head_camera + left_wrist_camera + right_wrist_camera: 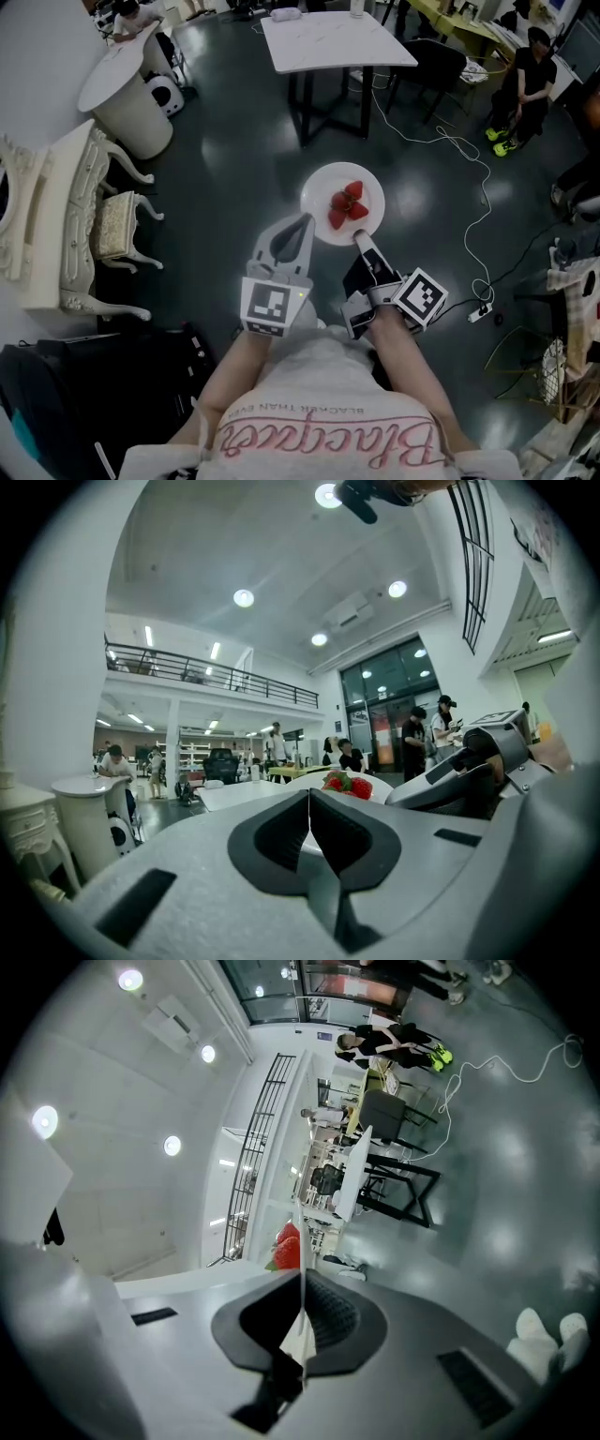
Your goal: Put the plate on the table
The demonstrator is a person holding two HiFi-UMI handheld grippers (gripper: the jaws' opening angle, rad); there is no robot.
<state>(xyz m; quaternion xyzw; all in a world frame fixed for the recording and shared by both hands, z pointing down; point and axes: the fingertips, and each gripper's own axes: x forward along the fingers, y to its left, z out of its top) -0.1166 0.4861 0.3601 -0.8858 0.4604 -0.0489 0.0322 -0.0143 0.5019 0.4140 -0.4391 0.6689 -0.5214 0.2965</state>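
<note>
Open office hall, mezzanine railing (206,672), white table (333,42)

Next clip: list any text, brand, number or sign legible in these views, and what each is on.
"Blacquer": pink script on the person's shirt, upside down in the head view.
"BLACKER THAN EVER": small print just above it on the shirt; the last letters are faint.
Marker cubes: square patterns only, no letters.
Background signage in the left gripper view: too small to read.
</note>
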